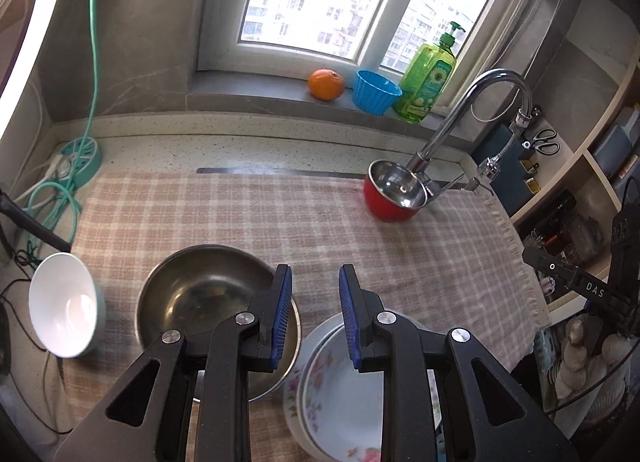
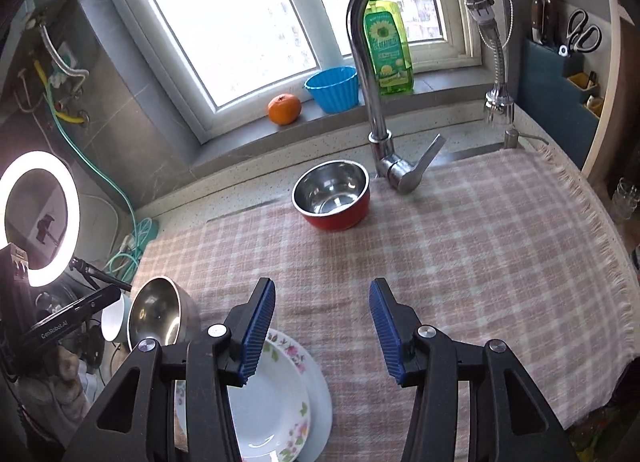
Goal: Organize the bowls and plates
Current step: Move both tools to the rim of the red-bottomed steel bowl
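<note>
Counter covering: one woven checked cloth (image 2: pixel 460 246), pink and cream, fringed along its right edge, laid flat over the worktop. Bowls, three counted: one large steel bowl (image 1: pixel 208 290), round, dull and scuffed inside, at the near left of the cloth; one red bowl (image 2: pixel 331 194) with a polished steel lining, near the far edge of the cloth just beside the tap base; one white bowl (image 1: pixel 64 306), glossy, tilted on its side just off the cloth's left edge. Plates, two counted: floral plates (image 2: pixel 280 394), white glazed with pink flower rims, stacked at the near edge of the cloth, touching or just beside the large steel bowl; which cannot be told. Left gripper (image 1: pixel 314 314): black linkage arms, blue ribbed pads, held above the gap between steel bowl and plates, jaws moderately parted, nothing between them. Right gripper (image 2: pixel 322 330): same make, held over bare cloth to the right of the plates, jaws spread wide, nothing held. Fixtures: one chrome gooseneck tap (image 2: pixel 380 73) at the far edge. Windowsill: one orange (image 2: pixel 284 109), one blue fluted plastic cup (image 2: pixel 333 87), one green pump bottle (image 2: pixel 387 49). Left of the cloth: one lit ring lamp (image 2: pixel 40 217).
</note>
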A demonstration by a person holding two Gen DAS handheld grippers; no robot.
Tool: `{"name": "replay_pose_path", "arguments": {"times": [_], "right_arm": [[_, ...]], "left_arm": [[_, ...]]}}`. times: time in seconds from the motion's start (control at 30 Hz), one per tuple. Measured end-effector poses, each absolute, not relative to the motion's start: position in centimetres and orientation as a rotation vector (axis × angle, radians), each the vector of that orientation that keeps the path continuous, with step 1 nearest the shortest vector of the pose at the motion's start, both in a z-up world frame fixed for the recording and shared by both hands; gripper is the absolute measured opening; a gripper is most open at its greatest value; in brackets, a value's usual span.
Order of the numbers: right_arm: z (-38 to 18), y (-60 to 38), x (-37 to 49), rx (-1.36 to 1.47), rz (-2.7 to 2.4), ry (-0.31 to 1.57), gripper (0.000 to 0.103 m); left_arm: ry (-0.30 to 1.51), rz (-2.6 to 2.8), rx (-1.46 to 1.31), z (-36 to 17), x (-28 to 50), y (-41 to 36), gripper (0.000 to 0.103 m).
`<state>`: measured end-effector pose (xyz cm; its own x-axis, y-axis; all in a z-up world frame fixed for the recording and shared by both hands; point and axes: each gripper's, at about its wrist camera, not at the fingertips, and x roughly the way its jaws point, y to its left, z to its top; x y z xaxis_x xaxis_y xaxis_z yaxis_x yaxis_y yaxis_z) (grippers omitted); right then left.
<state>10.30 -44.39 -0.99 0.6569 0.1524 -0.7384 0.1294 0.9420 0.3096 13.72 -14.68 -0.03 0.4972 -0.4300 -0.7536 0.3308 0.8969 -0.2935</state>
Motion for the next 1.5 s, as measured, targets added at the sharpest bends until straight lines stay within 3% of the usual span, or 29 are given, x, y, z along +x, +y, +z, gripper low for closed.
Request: {"name": "replay_pose_path", "arguments": {"times": [0.3, 0.63, 1.5], "right_arm": [[-0.4, -48.6, 14.7, 0.278, 0.051, 0.828, 0.044], [-4.7, -49.6, 21.1, 0.336, 0.122, 0.921, 0.023], [-11.8, -48.9, 30.3, 0.326, 0.055, 1.009, 0.018]], "left_arm": [[0.942, -0.477, -0.146, -0.6, 16.9, -21.9, 0.022], [1.028, -0.479, -0.153, -4.1, 22.3, -26.3, 0.022], [1.14, -0.471, -0.123, -10.1, 30.8, -29.7, 0.022]]}}
